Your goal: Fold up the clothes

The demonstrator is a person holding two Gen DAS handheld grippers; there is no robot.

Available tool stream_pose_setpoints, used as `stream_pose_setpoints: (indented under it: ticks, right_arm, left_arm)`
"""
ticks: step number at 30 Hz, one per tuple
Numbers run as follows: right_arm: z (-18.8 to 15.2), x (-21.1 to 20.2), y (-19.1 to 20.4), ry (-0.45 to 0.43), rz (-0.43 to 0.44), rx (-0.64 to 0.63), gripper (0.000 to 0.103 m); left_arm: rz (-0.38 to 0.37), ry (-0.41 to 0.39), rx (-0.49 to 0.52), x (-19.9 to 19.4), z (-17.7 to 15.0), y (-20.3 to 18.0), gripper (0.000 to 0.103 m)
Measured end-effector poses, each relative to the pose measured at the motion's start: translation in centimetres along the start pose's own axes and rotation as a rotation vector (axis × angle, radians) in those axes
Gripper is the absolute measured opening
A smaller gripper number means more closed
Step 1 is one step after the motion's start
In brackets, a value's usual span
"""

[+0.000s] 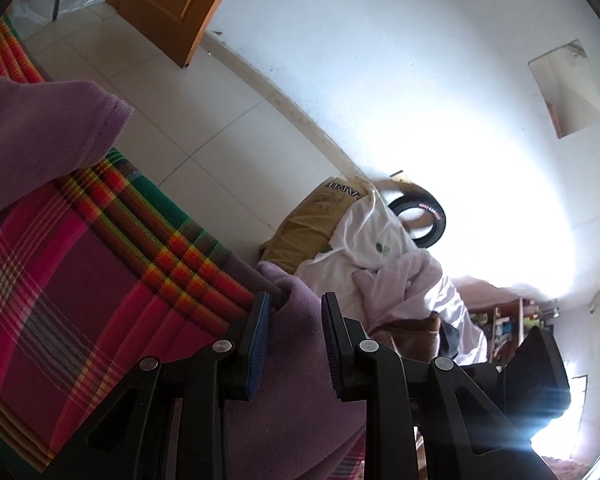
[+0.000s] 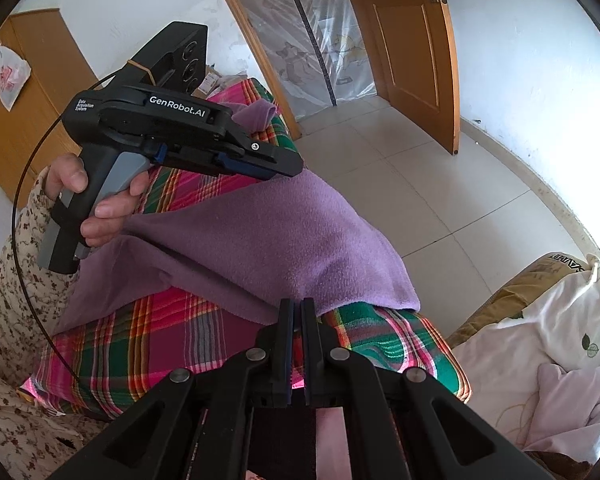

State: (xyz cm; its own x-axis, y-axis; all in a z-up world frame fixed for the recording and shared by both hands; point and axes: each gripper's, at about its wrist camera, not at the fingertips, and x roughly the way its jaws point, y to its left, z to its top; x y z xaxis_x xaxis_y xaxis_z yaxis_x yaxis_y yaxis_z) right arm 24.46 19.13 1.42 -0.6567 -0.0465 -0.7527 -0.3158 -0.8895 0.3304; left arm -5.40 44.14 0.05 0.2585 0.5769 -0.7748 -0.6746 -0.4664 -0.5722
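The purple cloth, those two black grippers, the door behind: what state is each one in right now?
Purple cloth: spread loosely over the plaid blanket, partly folded.
Left gripper: open, cloth between its fingers, not pinched.
Right gripper: shut at the cloth's near edge; whether it pinches fabric is hidden.
Wooden door: standing open.
White laundry pile: crumpled, unfolded.

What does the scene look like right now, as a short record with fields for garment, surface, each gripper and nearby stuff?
garment: purple fleece cloth, partly spread
surface: plaid blanket under it
left gripper: open, cloth edge between the jaws, not pinched
right gripper: shut at the cloth's near edge; a grip on it is unclear
person: hand on the left gripper's handle
nearby: white laundry pile, wooden door
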Motion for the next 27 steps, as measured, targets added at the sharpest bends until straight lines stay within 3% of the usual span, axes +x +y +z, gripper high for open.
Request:
stream_pose_setpoints:
  ticks: [7, 9, 12, 19, 27]
  right_arm:
    - [0.3, -0.1, 0.0, -0.002, 0.004, 0.006, 0.003]
    - [0.4, 0.0, 0.1, -0.004, 0.003, 0.004, 0.003]
    - [0.6, 0.0, 0.1, -0.014, -0.002, 0.007, 0.003]
    - [2.5, 0.4, -0.5, -0.061, -0.009, 0.015, 0.003]
    - [5.5, 1.9, -0.8, -0.100, -0.015, -0.008, 0.003]
  left_arm:
    - [0.054, 0.007, 0.029, 0.4, 0.4, -0.8, 0.023]
    - [0.082, 0.009, 0.052, 0.5, 0.4, -1.1, 0.008]
    - [0.070, 0.005, 0.043, 0.6, 0.5, -0.9, 0.005]
    - [0.076, -0.088, 0.037, -1.1, 2.0, -0.4, 0.004]
    - [0.096, -0.169, -0.045, -2.9, 4.3, 1.9, 0.004]
